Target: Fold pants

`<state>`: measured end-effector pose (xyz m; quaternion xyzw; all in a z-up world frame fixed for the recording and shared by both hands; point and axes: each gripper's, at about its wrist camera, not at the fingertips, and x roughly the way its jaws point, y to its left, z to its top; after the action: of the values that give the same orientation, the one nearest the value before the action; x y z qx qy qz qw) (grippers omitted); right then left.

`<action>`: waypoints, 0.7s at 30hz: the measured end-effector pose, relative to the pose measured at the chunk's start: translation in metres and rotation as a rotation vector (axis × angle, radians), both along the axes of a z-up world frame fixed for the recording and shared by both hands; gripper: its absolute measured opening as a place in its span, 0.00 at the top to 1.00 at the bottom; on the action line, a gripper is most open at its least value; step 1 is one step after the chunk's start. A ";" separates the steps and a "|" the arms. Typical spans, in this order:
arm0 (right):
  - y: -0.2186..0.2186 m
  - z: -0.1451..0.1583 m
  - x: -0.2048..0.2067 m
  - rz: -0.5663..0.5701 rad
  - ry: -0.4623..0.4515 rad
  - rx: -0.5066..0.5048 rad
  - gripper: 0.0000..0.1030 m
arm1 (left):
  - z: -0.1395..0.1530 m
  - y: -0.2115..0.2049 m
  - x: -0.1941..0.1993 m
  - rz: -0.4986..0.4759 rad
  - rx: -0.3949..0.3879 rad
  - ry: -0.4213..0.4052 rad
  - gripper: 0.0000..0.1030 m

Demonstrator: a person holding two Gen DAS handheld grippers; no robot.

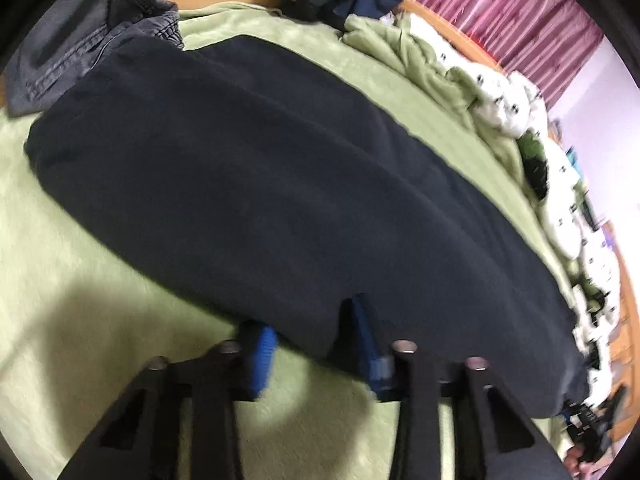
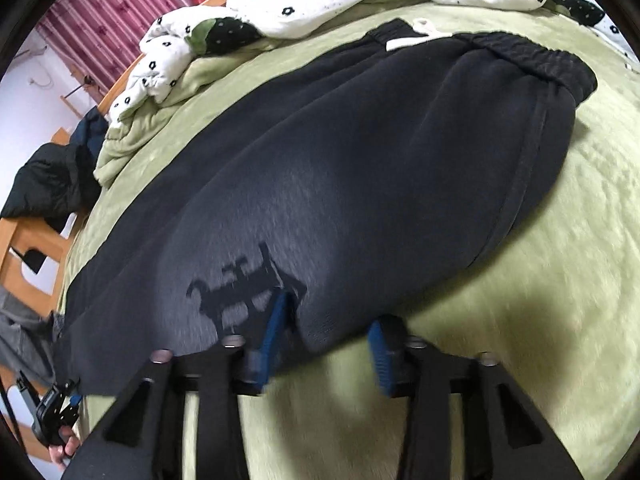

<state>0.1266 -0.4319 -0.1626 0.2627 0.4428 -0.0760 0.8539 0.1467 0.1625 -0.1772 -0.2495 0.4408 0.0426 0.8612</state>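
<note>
My left gripper (image 1: 316,344) and right gripper (image 2: 332,332) both stand with jaws apart around the near edge of the black pants (image 2: 340,168) on the green blanket (image 2: 560,280); the fabric hides one fingertip of each.

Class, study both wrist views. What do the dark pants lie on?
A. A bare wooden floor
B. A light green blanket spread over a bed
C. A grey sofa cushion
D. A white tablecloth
B: the dark pants lie flat on a light green blanket that surrounds them on all sides, with a flower-print quilt bunched beyond it.
</note>
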 end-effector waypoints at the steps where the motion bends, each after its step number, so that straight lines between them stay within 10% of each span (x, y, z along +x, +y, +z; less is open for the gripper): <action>1: 0.001 0.006 0.001 -0.006 -0.018 -0.008 0.84 | 0.004 0.001 0.000 0.004 0.010 -0.012 0.88; 11: 0.018 0.091 0.023 -0.036 -0.285 -0.064 0.88 | 0.101 -0.016 0.007 0.006 0.113 -0.315 0.89; 21: 0.020 0.079 0.103 0.006 -0.289 -0.100 0.88 | 0.083 -0.023 0.104 0.060 0.144 -0.276 0.89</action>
<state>0.2297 -0.4118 -0.0834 0.2267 0.3116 -0.0571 0.9210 0.2512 0.1399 -0.0943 -0.2035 0.3064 0.0653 0.9276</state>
